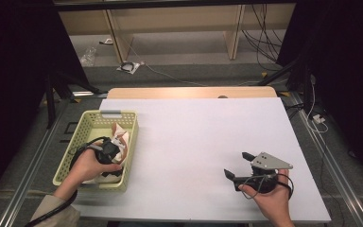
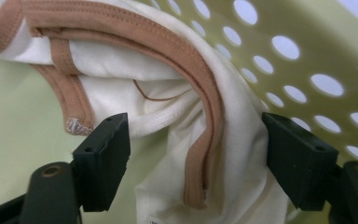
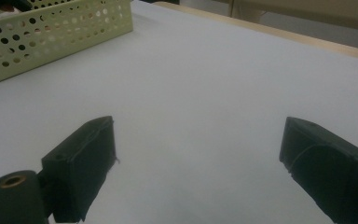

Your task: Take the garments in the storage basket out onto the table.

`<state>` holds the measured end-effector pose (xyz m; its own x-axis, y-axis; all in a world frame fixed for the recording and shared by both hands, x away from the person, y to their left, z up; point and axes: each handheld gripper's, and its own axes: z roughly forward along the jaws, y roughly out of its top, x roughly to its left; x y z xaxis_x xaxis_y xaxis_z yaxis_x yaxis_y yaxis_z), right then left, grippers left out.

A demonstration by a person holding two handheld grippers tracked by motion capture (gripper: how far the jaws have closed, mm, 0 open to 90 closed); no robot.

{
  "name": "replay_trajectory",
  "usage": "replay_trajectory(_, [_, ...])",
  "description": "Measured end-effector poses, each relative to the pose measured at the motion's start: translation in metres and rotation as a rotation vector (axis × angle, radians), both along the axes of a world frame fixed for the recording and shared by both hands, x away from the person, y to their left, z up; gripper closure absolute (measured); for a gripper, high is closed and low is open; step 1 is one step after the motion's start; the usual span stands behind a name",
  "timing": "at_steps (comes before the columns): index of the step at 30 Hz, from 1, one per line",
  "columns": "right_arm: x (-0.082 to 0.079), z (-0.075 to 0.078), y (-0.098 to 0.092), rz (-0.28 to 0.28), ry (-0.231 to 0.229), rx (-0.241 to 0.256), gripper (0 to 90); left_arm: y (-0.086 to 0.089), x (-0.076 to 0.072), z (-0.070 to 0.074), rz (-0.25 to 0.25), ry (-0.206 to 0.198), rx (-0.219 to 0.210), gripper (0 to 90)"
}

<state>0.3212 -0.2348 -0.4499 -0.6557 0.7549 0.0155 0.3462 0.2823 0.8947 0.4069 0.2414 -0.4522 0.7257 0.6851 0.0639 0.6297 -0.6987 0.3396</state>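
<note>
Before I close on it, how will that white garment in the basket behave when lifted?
Likely floppy: the garment lies crumpled between the open left hand-held gripper jaws. Probably light, being thin knit cloth. Its brown trim might drag along the basket wall.

Pale yellow-green perforated basket (image 1: 90,124), cream garment (image 2: 168,93) with tan trim, white table (image 1: 208,132), black jaws
</note>
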Motion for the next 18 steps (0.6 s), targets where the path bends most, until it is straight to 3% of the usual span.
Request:
replay_trajectory(2, [0.0002, -0.0002, 0.0000, 0.000, -0.001, 0.001, 11.5, 0.0000, 0.0005, -0.0007, 0.002, 0.005, 0.006, 26.5])
replay_trajectory(8, [0.0004, -0.0004, 0.0007, 0.001, -0.006, 0.006, 11.5, -0.0026, 0.0036, -0.0069, -0.022, 0.023, 0.032, 44.0])
replay_trajectory(18, [0.0005, -0.0003, 0.0006, 0.006, -0.002, 0.000, 11.6, 0.0041, 0.0085, -0.0091, -0.008, 0.066, -0.037, 67.3])
